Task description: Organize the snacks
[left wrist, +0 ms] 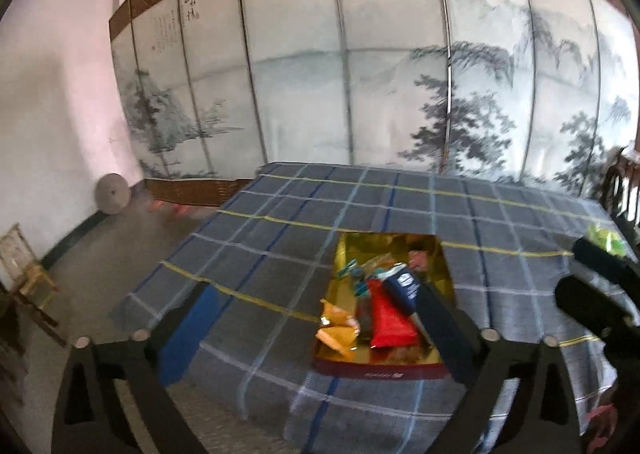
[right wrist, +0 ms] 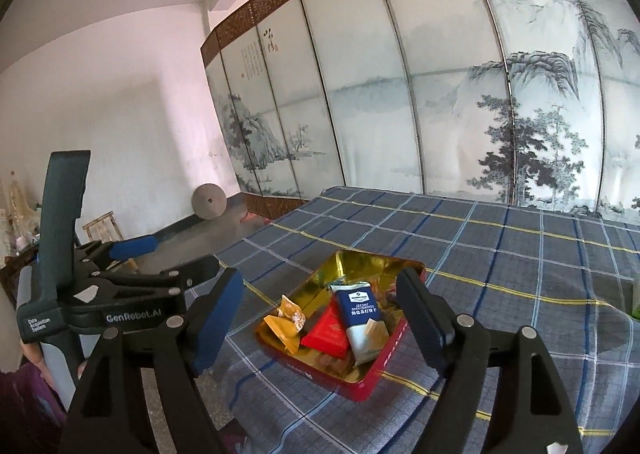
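Red tin [right wrist: 362,386] of snack packets sits near the plaid tablecloth's [right wrist: 500,266] front edge, bare cloth stretching behind and right. Left gripper [left wrist: 316,324] and right gripper [right wrist: 320,324] hover above it, jaws apart, empty.

The red tin [left wrist: 380,370] [right wrist: 360,382] of snacks is viewed from close above by both wrist cameras, tilted downward toward the painted screen [left wrist: 360,73] [right wrist: 440,93] behind it, the right camera set further right.
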The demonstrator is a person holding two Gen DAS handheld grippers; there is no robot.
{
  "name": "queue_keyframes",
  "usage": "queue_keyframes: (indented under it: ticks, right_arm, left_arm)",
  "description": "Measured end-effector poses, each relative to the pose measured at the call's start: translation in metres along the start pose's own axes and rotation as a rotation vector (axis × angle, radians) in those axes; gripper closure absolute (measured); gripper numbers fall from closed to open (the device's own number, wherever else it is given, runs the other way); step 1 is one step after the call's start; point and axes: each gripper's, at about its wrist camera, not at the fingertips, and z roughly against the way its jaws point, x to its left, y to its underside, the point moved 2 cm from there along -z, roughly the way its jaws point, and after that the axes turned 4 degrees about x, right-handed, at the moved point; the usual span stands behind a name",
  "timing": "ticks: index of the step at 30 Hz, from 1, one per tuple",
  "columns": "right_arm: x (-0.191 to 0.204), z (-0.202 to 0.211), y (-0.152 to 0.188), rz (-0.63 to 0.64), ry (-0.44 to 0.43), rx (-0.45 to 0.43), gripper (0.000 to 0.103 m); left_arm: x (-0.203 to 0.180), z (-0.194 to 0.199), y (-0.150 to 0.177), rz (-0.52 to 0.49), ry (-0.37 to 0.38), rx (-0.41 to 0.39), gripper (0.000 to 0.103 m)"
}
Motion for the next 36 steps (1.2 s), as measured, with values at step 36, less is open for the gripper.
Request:
queue_keyframes:
  ticks: [36]
  right_arm:
    - [-0.269, 0.034, 0.099, -0.238, 0.63, 0.363, 0.014]
  left_arm:
    - [-0.022, -0.023, 0.013, -0.019, 0.077, 0.078, 0.0]
